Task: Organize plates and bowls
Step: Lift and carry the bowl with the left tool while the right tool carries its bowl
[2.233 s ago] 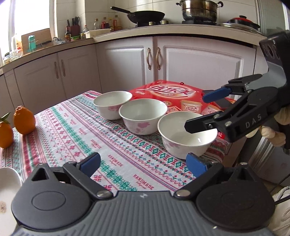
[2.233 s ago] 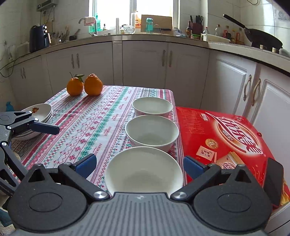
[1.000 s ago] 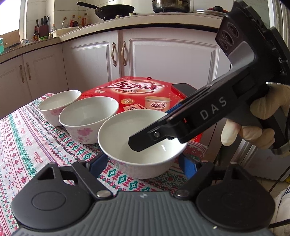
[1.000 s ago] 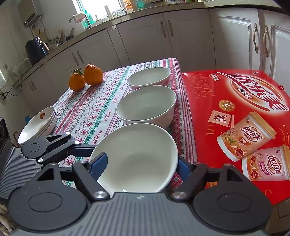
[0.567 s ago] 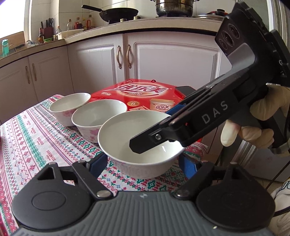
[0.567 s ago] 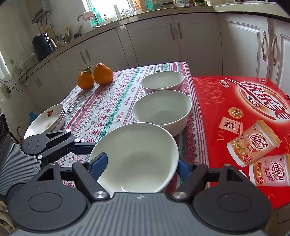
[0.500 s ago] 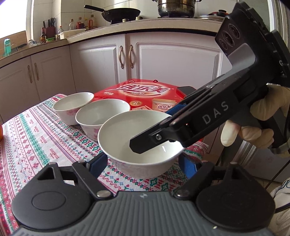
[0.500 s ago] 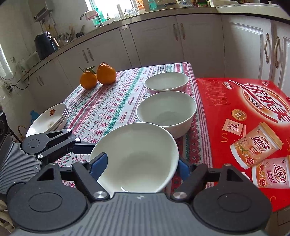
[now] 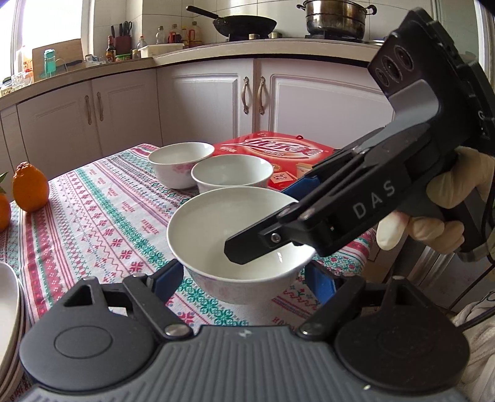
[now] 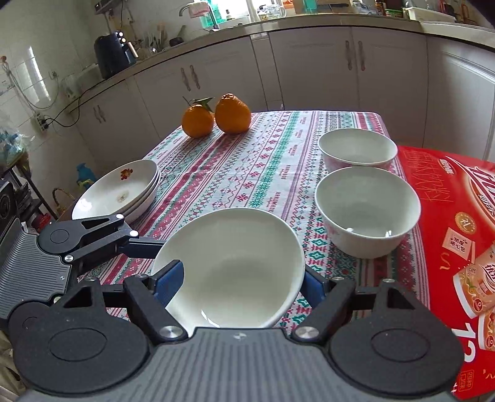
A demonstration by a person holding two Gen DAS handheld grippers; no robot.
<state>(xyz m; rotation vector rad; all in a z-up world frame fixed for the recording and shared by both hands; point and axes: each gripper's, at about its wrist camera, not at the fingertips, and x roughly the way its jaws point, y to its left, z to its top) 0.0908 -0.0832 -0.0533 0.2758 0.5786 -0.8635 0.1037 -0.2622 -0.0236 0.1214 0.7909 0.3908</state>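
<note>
White bowl point(image 10: 235, 263) held above tablecloth; two bowls point(image 10: 366, 207) beside stacked plates point(image 10: 120, 188).

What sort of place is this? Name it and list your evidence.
A home kitchen, most likely: a wok and steamer pot sit on the stove, white cabinets line the walls, and a sink tap stands by the window.

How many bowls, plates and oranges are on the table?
Bowls: 3, the held bowl, the middle bowl and the far bowl.
Plates: one stack of plates; about 3, the rims are hard to separate.
Oranges: 2, the left orange and the right orange.
Total: about 8.
</note>
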